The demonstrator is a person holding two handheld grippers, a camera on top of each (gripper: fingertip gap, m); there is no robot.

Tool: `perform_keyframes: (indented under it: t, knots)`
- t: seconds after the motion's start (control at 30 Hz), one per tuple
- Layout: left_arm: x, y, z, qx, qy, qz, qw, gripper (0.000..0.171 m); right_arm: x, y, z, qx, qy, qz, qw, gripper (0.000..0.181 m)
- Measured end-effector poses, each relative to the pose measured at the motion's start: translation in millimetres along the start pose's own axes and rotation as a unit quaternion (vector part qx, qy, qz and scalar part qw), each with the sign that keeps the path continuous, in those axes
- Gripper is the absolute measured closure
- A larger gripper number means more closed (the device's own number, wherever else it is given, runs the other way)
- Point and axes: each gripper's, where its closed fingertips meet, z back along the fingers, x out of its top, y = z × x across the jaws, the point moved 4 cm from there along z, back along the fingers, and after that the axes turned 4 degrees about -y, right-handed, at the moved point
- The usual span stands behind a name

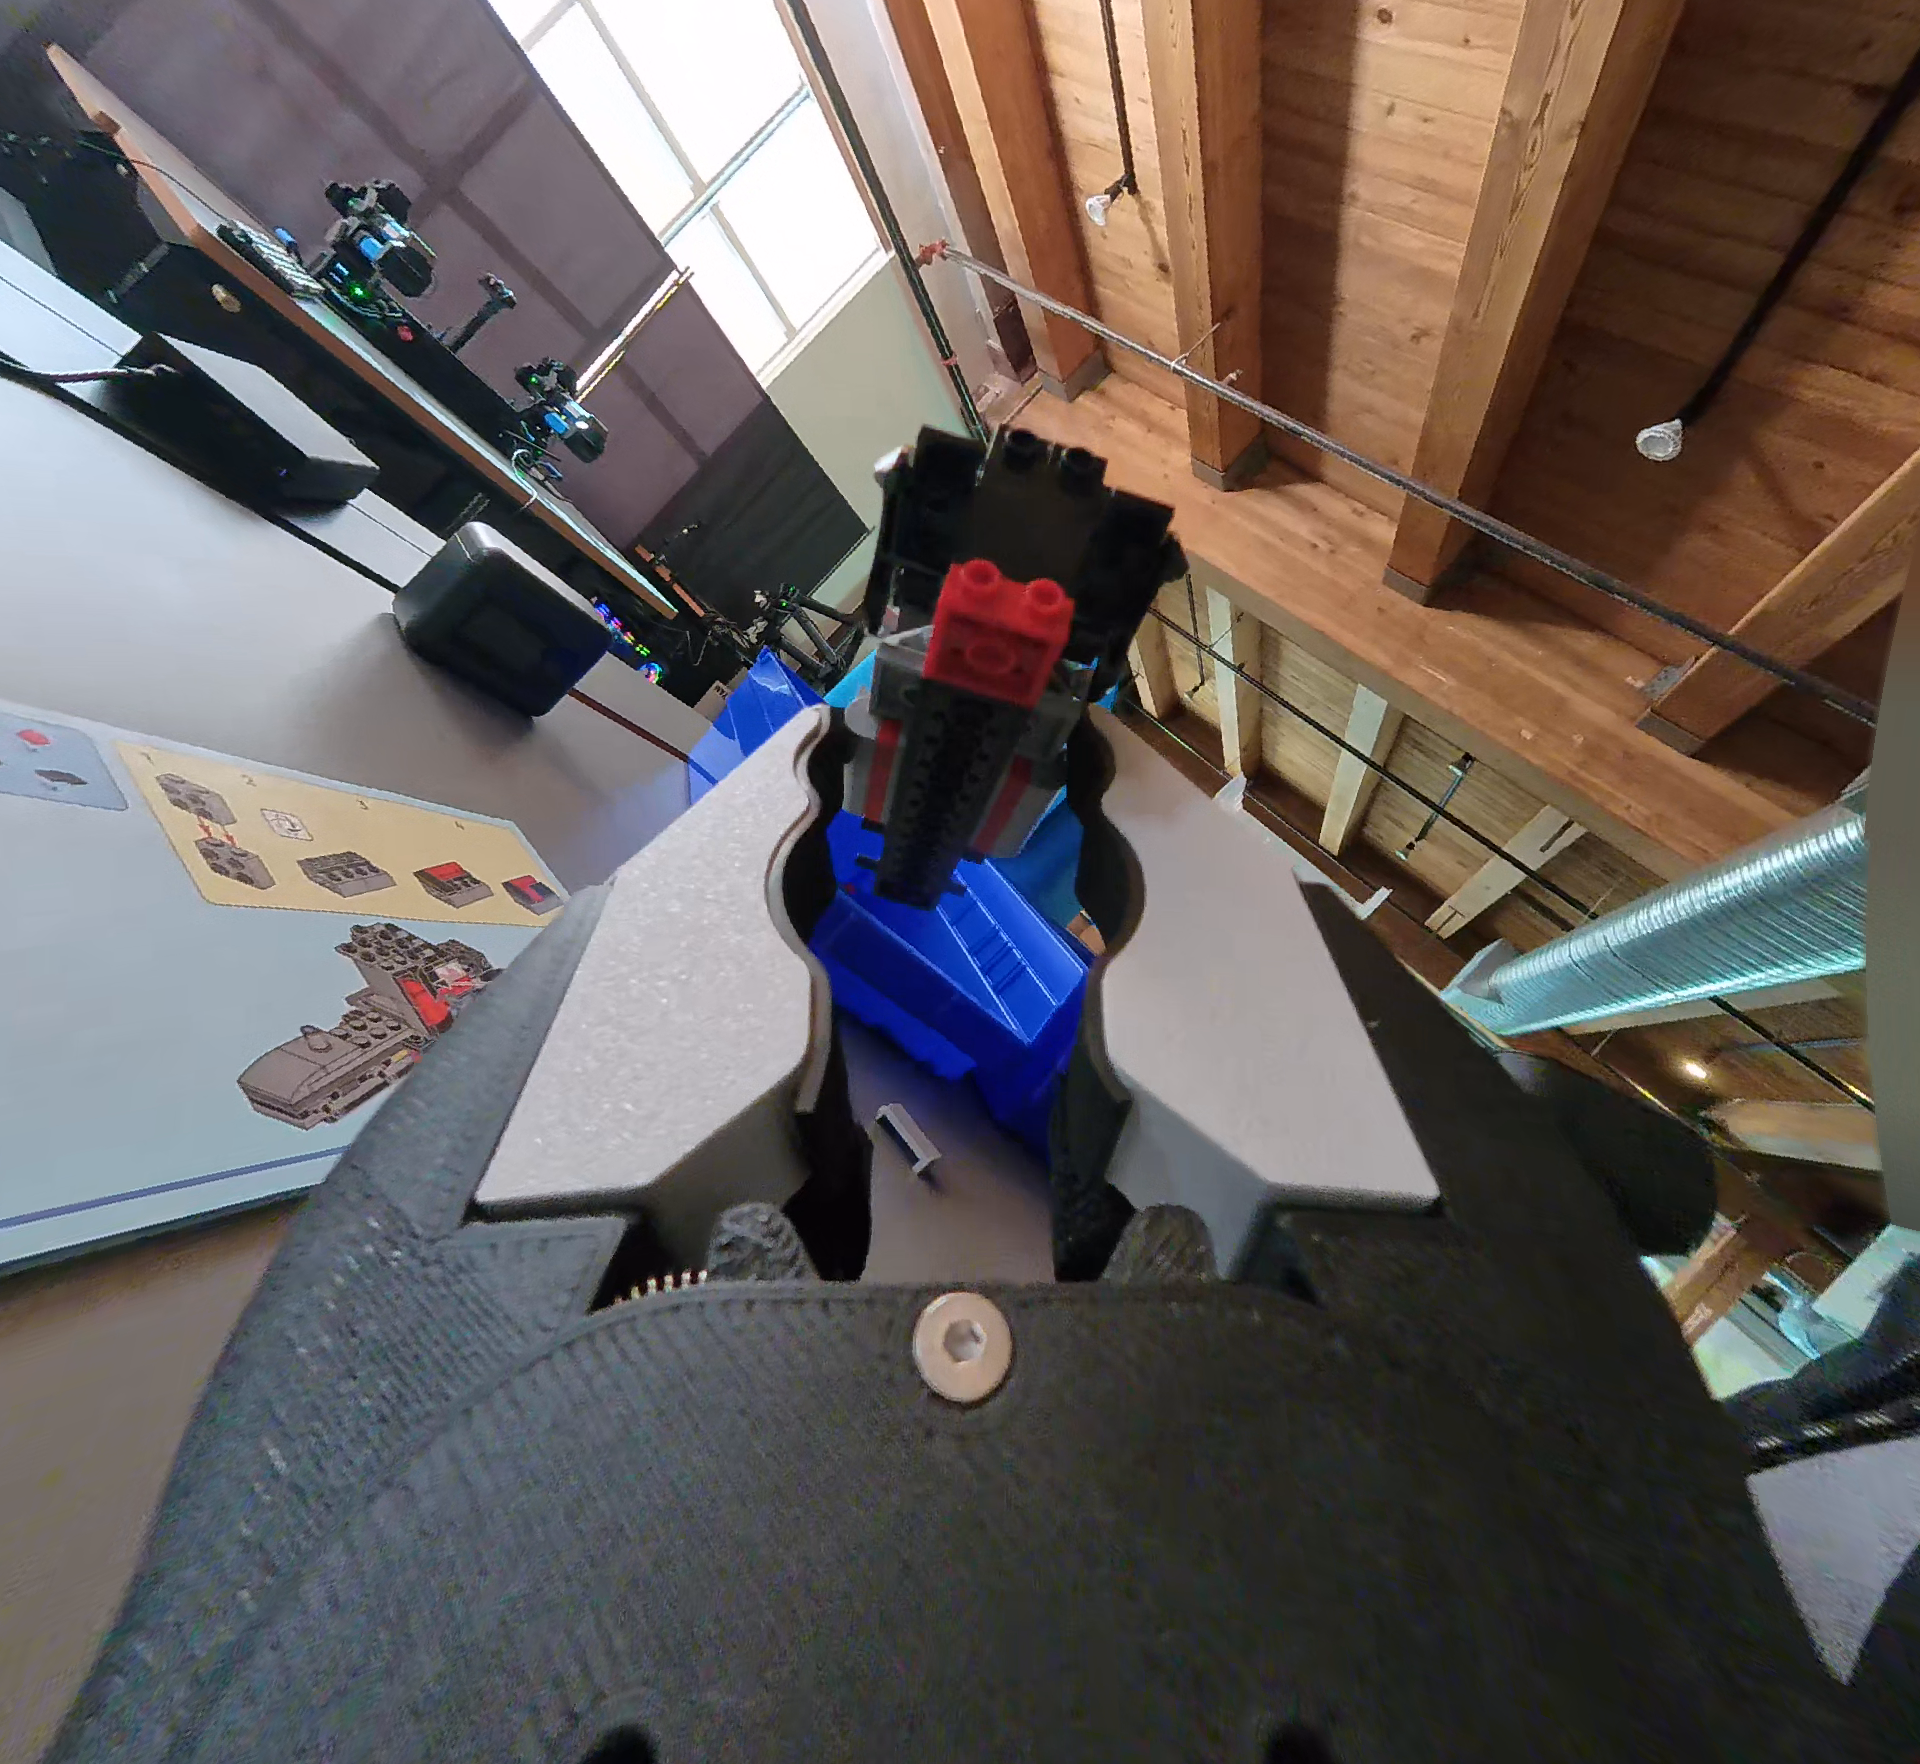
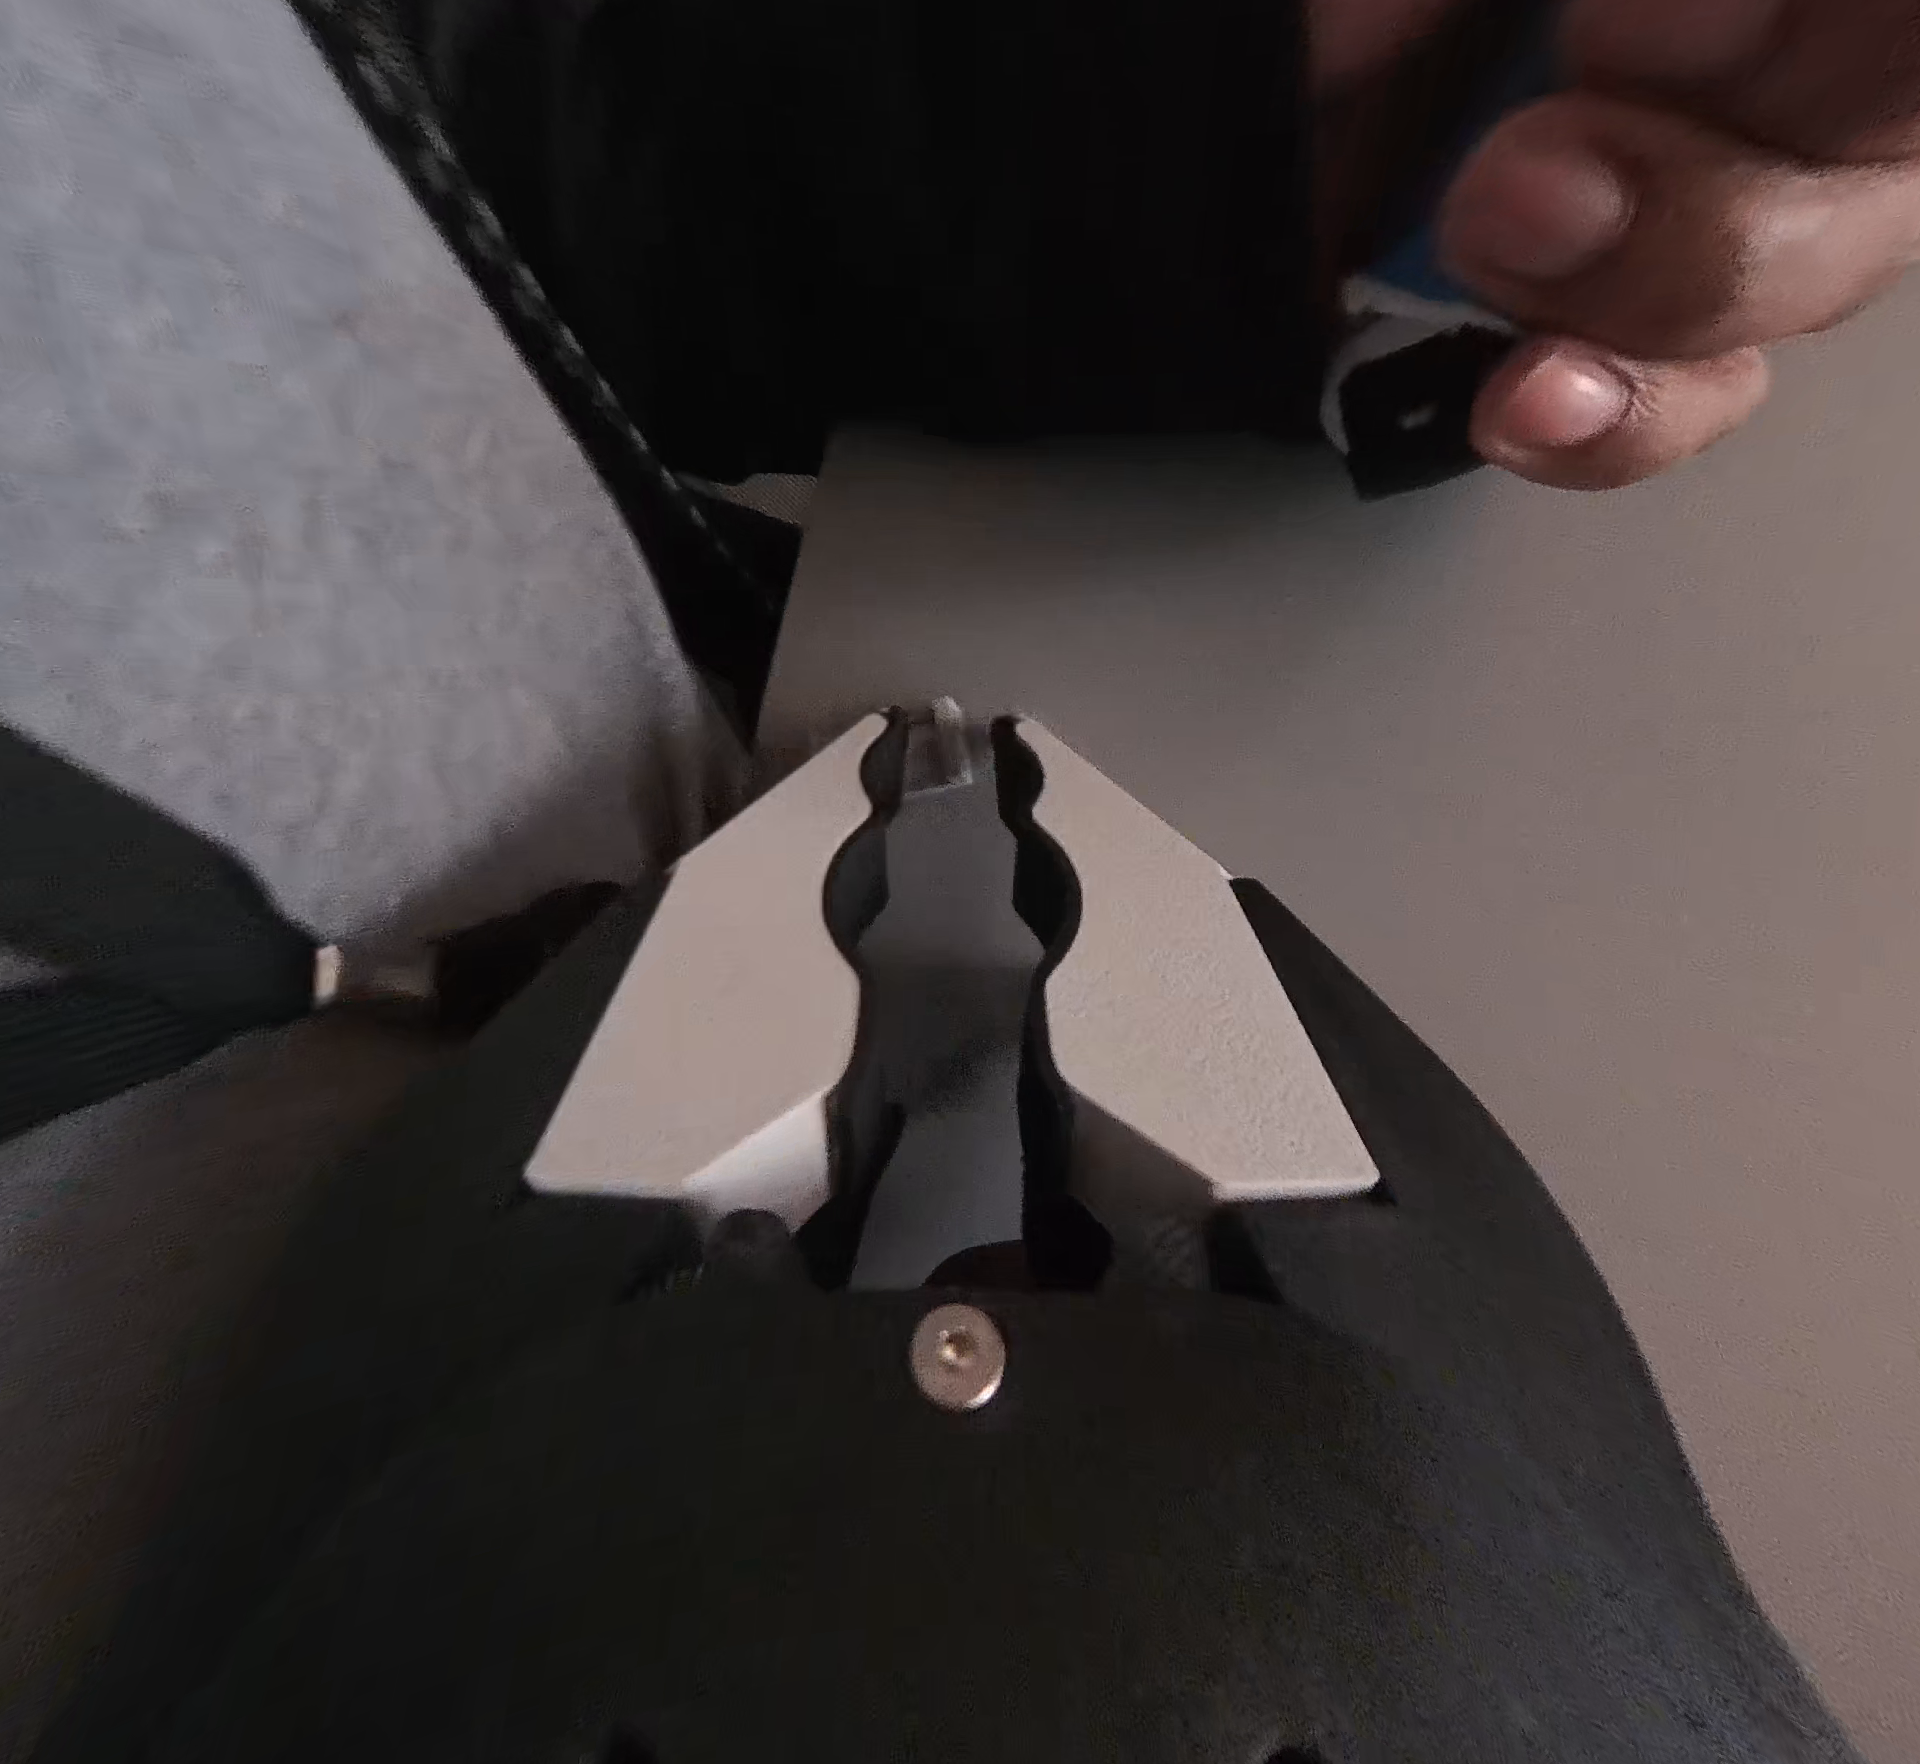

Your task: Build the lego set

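My left gripper [image 1: 961, 758] is shut on a part-built lego model [image 1: 987, 665] of black, grey and red bricks, held tilted up in the air with a red brick [image 1: 997, 628] on its near end. The instruction booklet [image 1: 208, 935] lies open on the grey table at the left. My right gripper [image 2: 943, 727] is shut on a small clear lego piece [image 2: 943, 748] just above the table [image 2: 1351, 779]. A small grey piece [image 1: 907, 1135] lies on the table below my left gripper.
Blue bins [image 1: 966, 976] stand on the table behind the model. A black box [image 1: 499, 618] sits past the booklet. A person's hand [image 2: 1662, 208] holds a black-and-blue strap end at the upper right, and grey clothing [image 2: 260, 467] fills the left.
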Motion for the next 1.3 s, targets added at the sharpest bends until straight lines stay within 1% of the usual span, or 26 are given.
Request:
perform_keyframes:
  t: [0.07, 0.17, 0.27, 0.37, 0.5, 0.6, 0.67, 0.77, 0.8, 0.87, 0.93, 1.0, 1.07, 1.13, 1.2, 1.3]
  knots:
    - [-1.3, -0.7, -0.6, -0.001, 0.004, -0.002, 1.0, 0.127, 0.4, -4.8, -0.9, -0.02, 0.002, -0.003, 1.0, 0.175]
    - [-3.3, -1.0, -2.0, 0.0, 0.012, -0.007, 1.0, 0.127, -1.6, -18.4, 7.6, -0.055, -0.009, -0.034, 0.998, 0.176]
    - [-5.3, -1.6, -5.2, 0.001, 0.02, -0.018, 1.0, 0.127, -10.6, -47.2, 31.5, -0.122, -0.033, -0.082, 0.989, 0.177]
    - [-6.7, -3.1, -13.2, -0.002, 0.031, -0.034, 0.999, 0.127, -24.0, -80.7, 63.3, -0.189, -0.062, -0.137, 0.97, 0.177]
    - [-6.3, -6.2, -35.7, -0.019, 0.045, -0.032, 0.998, 0.128, -39.5, -116.4, 97.3, -0.252, -0.064, -0.171, 0.95, 0.177]
    - [2.3, -13.8, -66.3, -0.053, 0.048, -0.009, 0.997, 0.127, -42.4, -129.4, 112.8, -0.261, -0.055, -0.172, 0.948, 0.176]
    - [10.0, -19.5, -92.7, -0.082, 0.046, 0.006, 0.996, 0.127, -36.5, -132.6, 122.7, -0.256, -0.065, -0.155, 0.952, 0.169]
    - [13.7, -23.4, -133.0, -0.127, 0.047, 0.029, 0.99, 0.127, -19.1, -140.3, 143.5, -0.268, -0.102, -0.111, 0.951, 0.15]
    - [10.5, -22.3, -143.6, -0.138, 0.051, 0.034, 0.989, 0.127, -10.3, -143.5, 152.2, -0.281, -0.123, -0.089, 0.948, 0.148]
    - [-1.0, -16.0, -157.1, -0.145, 0.058, 0.054, 0.986, 0.127, 8.2, -150.0, 172.7, -0.319, -0.185, -0.048, 0.928, 0.142]
    - [-15.3, -8.7, -159.8, -0.148, 0.058, 0.086, 0.984, 0.127, 20.3, -152.5, 193.0, -0.352, -0.255, -0.025, 0.9, 0.136]
    - [-28.8, -2.7, -156.3, -0.144, 0.062, 0.14, 0.978, 0.127, 22.4, -149.6, 208.2, -0.382, -0.299, 0.005, 0.874, 0.133]
    - [-38.3, 1.4, -151.2, -0.151, 0.074, 0.173, 0.97, 0.127, 18.9, -147.0, 217.4, -0.424, -0.303, 0.052, 0.852, 0.131]
    - [-45.1, 5.2, -147.7, -0.157, 0.09, 0.208, 0.961, 0.127, 16.8, -146.5, 221.4, -0.456, -0.289, 0.092, 0.837, 0.127]
    - [-50.5, 3.1, -146.3, -0.177, 0.111, 0.255, 0.944, 0.127, 18.1, -144.7, 223.9, -0.472, -0.288, 0.114, 0.826, 0.122]
    - [-60.6, -2.9, -145.2, -0.19, 0.136, 0.28, 0.931, 0.127, 20.7, -139.8, 226.2, -0.483, -0.291, 0.148, 0.812, 0.12]
